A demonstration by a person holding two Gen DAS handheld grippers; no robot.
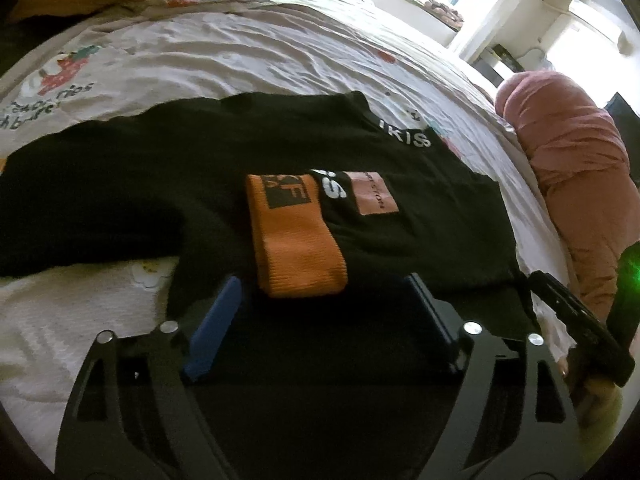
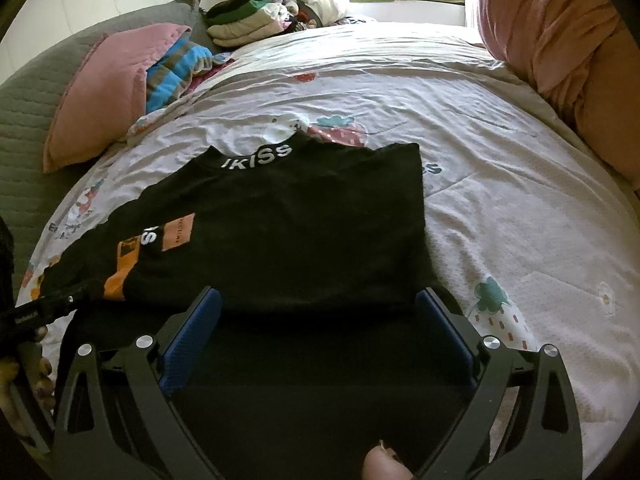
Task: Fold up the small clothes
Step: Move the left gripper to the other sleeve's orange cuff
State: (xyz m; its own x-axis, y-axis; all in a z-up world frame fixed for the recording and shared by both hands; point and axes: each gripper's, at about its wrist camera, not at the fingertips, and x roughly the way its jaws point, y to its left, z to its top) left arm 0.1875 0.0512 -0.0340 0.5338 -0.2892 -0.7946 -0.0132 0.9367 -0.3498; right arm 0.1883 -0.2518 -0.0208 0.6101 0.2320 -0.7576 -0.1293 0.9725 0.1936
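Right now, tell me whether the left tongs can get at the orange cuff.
Probably yes: the left tongs stand open right before the orange cuff, which lies uncovered on the black sweater.

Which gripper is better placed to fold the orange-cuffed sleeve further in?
Left, probably. The left gripper is open, with the orange cuff just ahead of its fingers. The right gripper faces the black shirt body, with the cuff far aside.
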